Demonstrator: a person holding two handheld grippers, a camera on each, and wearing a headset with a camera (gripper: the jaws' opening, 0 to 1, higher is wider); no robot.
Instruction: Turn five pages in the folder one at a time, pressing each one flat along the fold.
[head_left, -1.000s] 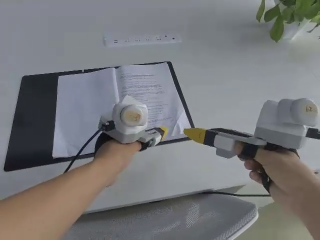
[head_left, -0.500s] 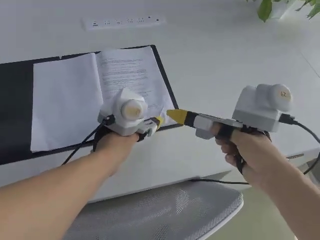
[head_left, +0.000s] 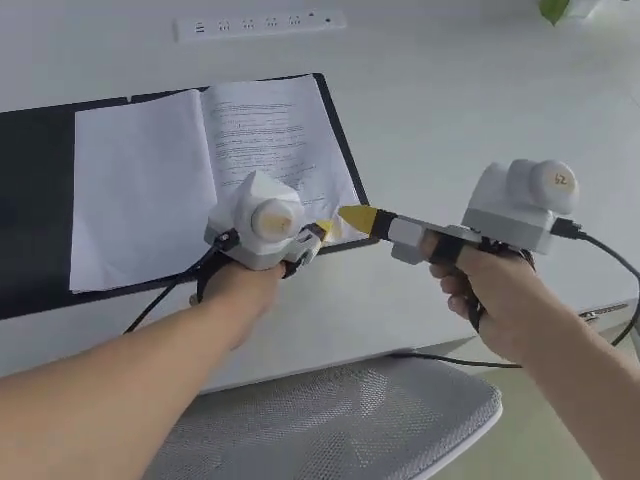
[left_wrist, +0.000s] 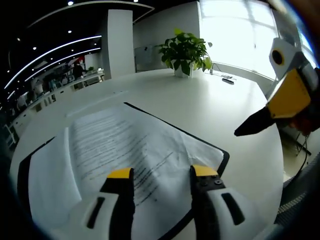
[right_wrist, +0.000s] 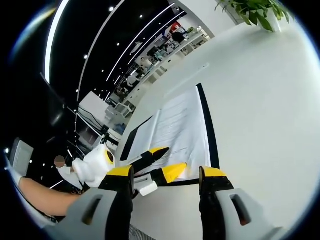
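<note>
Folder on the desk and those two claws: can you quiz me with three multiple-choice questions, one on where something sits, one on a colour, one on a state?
1. Where is the power strip?
A) beyond the far edge of the folder
B) under the folder
C) in a claw

2. What colour are the tips of the left claw and the right claw?
A) red
B) yellow
C) green

3. How is the folder?
A) shut
B) standing upright
C) lying open

Answers:
1 A: the head view shows the strip past the folder's far edge.
2 B: each gripper view shows yellow tips on its own claw.
3 C: the white pages lie spread on the folder's black cover.
</note>
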